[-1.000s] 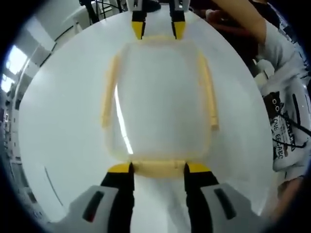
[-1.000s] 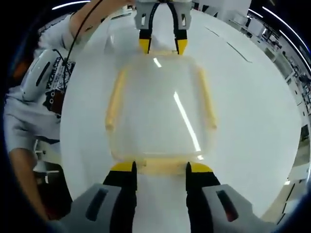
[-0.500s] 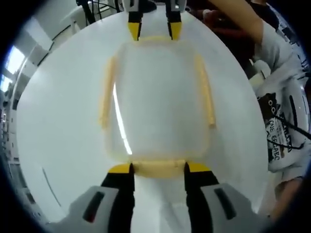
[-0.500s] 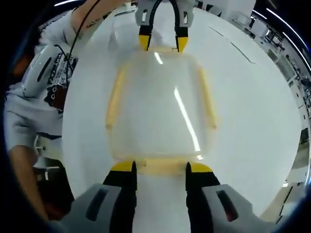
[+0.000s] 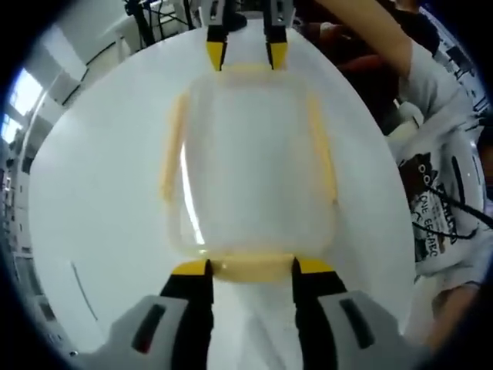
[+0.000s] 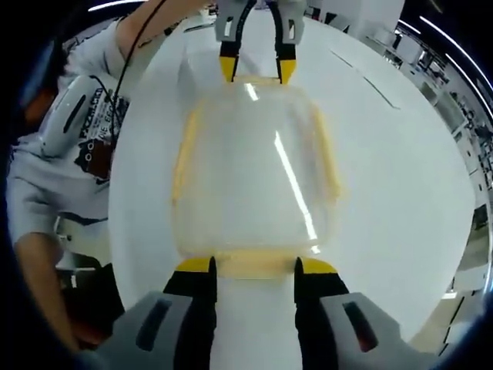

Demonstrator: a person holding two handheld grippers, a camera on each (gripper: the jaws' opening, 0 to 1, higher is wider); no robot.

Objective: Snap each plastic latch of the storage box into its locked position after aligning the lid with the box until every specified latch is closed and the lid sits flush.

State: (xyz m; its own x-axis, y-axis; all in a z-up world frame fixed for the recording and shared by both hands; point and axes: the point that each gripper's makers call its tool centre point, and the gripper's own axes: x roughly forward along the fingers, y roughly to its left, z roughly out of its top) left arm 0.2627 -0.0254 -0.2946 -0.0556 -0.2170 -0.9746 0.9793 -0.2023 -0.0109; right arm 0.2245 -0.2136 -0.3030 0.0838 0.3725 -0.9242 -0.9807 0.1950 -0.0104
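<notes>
While the storage box [image 5: 250, 166] rests in the middle of the white tabletop [image 5: 92, 200], the two grippers face each other across it from its opposite short ends, likely so that both end latches can be worked at once and the box does not slide. In the left gripper view, the left gripper [image 5: 250, 267] has its jaws spread, one tip at each end of the near yellow latch [image 5: 250, 267], touching or just beside it; whether they press on it cannot be told. The right gripper [image 5: 246, 54] shows at the far end with its tips at the far latch [image 5: 246, 68]. The right gripper view mirrors this: its own jaws stand spread around the near latch [image 6: 254, 264]. The box is clear, rounded at the corners, with a translucent lid [image 6: 250, 162] that looks seated level, and pale yellow latches along all four sides. The long side latches [image 5: 171, 146] appear to lie flat against the walls, though whether any latch is fully snapped is hard to judge. A person's printed sleeve [image 6: 73, 131] hangs past the tabletop's edge.
</notes>
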